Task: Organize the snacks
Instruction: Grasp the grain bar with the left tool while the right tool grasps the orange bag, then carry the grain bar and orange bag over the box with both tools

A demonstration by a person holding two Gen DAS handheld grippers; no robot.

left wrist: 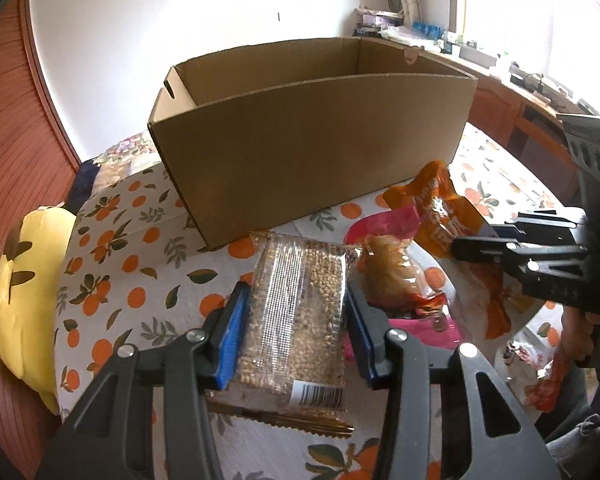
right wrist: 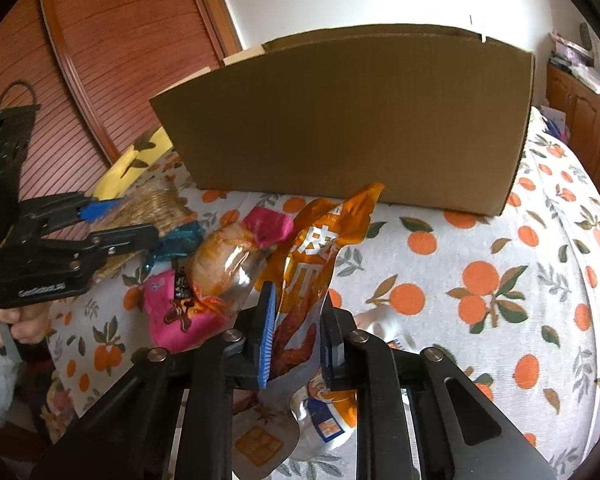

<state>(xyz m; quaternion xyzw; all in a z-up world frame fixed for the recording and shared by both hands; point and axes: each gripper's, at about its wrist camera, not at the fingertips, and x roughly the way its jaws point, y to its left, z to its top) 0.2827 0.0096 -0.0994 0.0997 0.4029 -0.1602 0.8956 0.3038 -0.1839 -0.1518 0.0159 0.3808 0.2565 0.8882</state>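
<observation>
My left gripper (left wrist: 296,300) is shut on a clear packet of pale grain (left wrist: 300,344), its blue pads pressing both long sides. It holds the packet over the tablecloth, in front of the open cardboard box (left wrist: 311,136). In the right wrist view my right gripper (right wrist: 298,300) is shut on a crumpled orange snack pouch (right wrist: 319,248), which sticks up between the pads towards the box (right wrist: 347,120). The left wrist view shows that right gripper (left wrist: 475,240) at the right edge with the orange pouch (left wrist: 439,208). The left gripper (right wrist: 132,220) and grain packet (right wrist: 156,204) show at the left.
A pink-topped clear pouch with a brownish snack (right wrist: 220,268), a pink packet (right wrist: 172,316) and a teal wrapper (right wrist: 180,240) lie between the grippers. A white and orange packet (right wrist: 323,412) lies under my right gripper. The orange-print tablecloth (right wrist: 499,280) covers the table. A yellow cushion (left wrist: 20,300) sits off its left edge.
</observation>
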